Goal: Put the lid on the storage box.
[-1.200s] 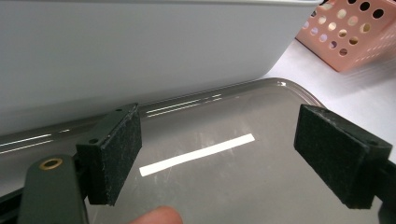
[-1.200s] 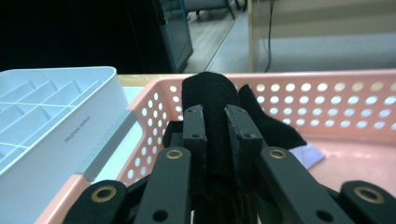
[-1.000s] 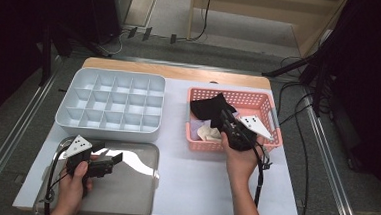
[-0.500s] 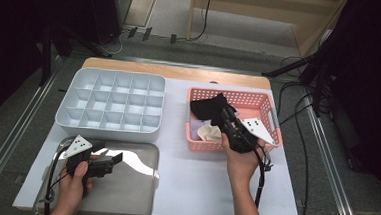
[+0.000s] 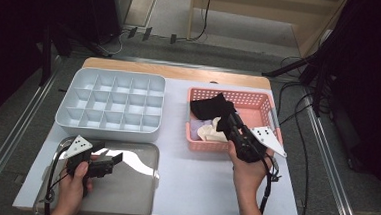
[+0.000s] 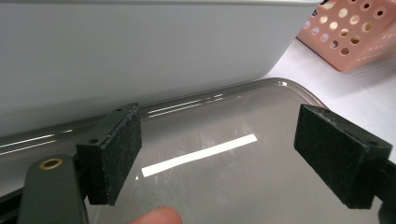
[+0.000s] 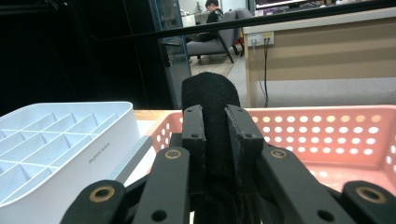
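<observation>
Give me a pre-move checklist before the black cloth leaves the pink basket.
1. Right gripper shut on the black cloth item: ok, the pads press it from both sides.
2. Black cloth free of the pink perforated plastic basket: cannot tell; part of it lies over the rear left corner in the high view.
3. Light cloth pieces left behind in the basket: ok, nothing clamps them.
4. Left gripper open with nothing between its pads: ok.
5. Shiny metal tray under the left gripper bare: ok.
6. White compartment organiser cells unfilled: ok where visible.
</observation>
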